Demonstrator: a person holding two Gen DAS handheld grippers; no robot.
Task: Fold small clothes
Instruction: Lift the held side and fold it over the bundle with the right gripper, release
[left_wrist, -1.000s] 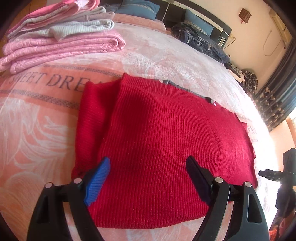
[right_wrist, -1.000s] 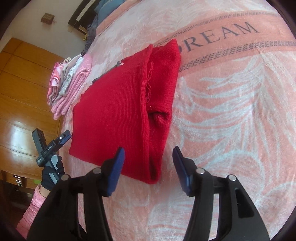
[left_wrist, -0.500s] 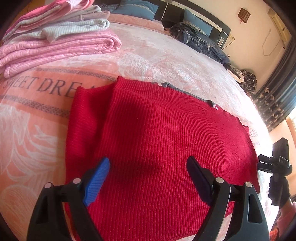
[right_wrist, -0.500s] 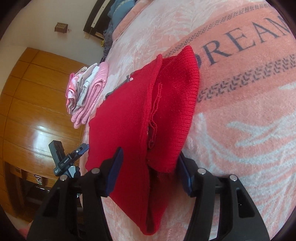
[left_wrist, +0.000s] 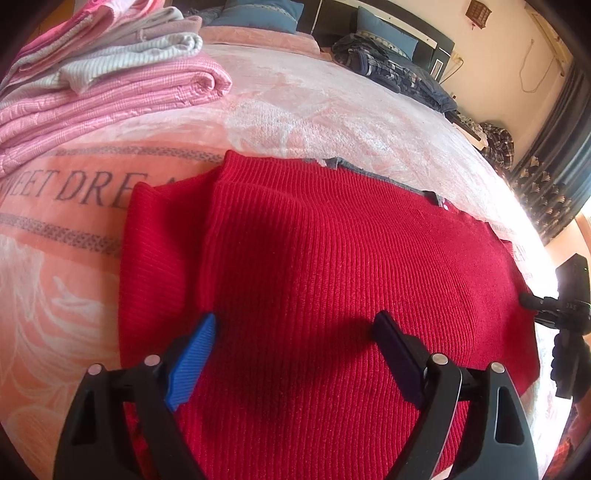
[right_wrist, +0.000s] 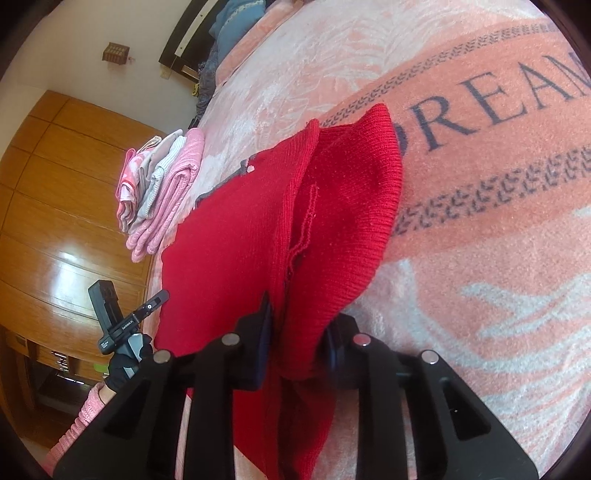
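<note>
At nine o'clock in my left wrist view sits the stack of folded pink and grey striped cloths (left_wrist: 110, 85), well apart from the work. At centre lies the red ribbed knit sweater (left_wrist: 314, 277), spread flat on the bed with one sleeve folded under its left side. My left gripper (left_wrist: 295, 328) now hovers low over the sweater's near half, closer than a second ago; its fingers (left_wrist: 192, 354) stand wide apart and hold nothing. At three o'clock I see the other tool in a dark-gloved hand (left_wrist: 565, 354).

In my right wrist view, the change is plain: a second ago the right gripper (right_wrist: 299, 343) was open just short of the hem, and now its fingers are clamped together on the sweater's folded sleeve edge, with cloth bunched between them. I judge the grasp made and the next fold ready to begin, likely carrying this side across the body. The doubled knit may slip or drag unevenly.

The surface is a bed with a plush peach blanket (right_wrist: 480, 258) bearing large grey lettering at two o'clock. A wooden wardrobe (right_wrist: 55, 184) fills nine o'clock, and a dark headboard (left_wrist: 406, 26) with blue pillows sits at twelve.
</note>
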